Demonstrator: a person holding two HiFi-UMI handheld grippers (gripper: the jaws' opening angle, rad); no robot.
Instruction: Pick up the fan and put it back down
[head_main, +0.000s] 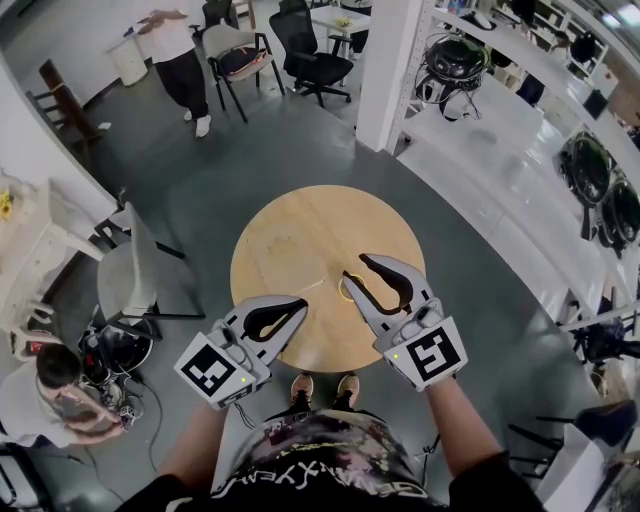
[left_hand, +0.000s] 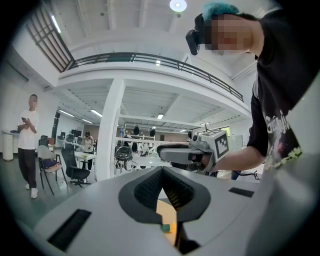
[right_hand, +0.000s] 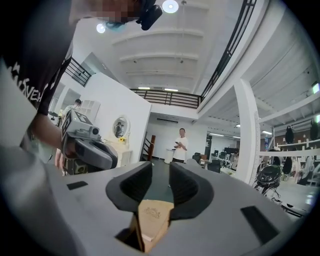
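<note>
Both grippers hover level over a round wooden table (head_main: 300, 225). Between the jaws of my right gripper (right_hand: 161, 164) sits a tan, folded fan (right_hand: 152, 220) with a stamped mark, wedged deep between the pads; the jaw tips stay slightly apart. In the head view the right gripper (head_main: 356, 266) is over the table's near right part, and only a thin pale loop (head_main: 350, 291) shows by its jaws. My left gripper (head_main: 303, 300) is at the near left edge, its tips (left_hand: 161, 169) together. A tan patch low in its gap may be table or fan.
A person stands at the back left (head_main: 180, 50) near black and grey office chairs (head_main: 310, 50). A grey chair (head_main: 125, 275) stands left of the table, and another person crouches beyond it (head_main: 50, 400). A white pillar (head_main: 385, 70) and shelves of round black appliances (head_main: 590, 170) line the right.
</note>
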